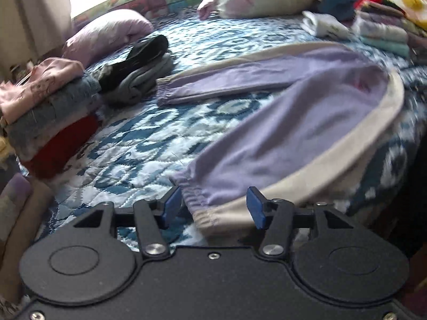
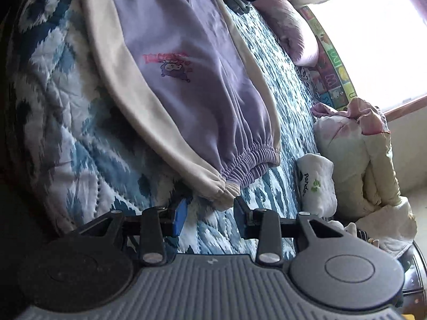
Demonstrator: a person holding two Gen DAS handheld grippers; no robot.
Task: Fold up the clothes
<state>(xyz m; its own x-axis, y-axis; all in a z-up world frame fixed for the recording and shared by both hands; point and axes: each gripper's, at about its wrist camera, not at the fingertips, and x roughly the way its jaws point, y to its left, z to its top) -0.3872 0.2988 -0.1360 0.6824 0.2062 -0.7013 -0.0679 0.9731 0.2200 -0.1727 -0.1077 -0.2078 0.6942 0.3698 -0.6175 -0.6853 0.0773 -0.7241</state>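
Left claw (image 1: 214, 208) wide open around purple pants (image 1: 280, 122) cuff.

Between your left gripper's (image 1: 214, 206) spread fingers lies the elastic cuff of the purple trousers (image 1: 280, 133), so nothing blocks that gap but the cloth itself. Left of those fingers the quilt (image 1: 128, 144) is bare up to the folded stack (image 1: 45, 112) and the dark bundle (image 1: 138, 66). Ahead of your right gripper's (image 2: 209, 212) parted fingers sits the waistband, apparently just clear of the pads. Right of them the white panda cloth (image 2: 316, 184) and cream bedding (image 2: 355, 165) crowd the way.
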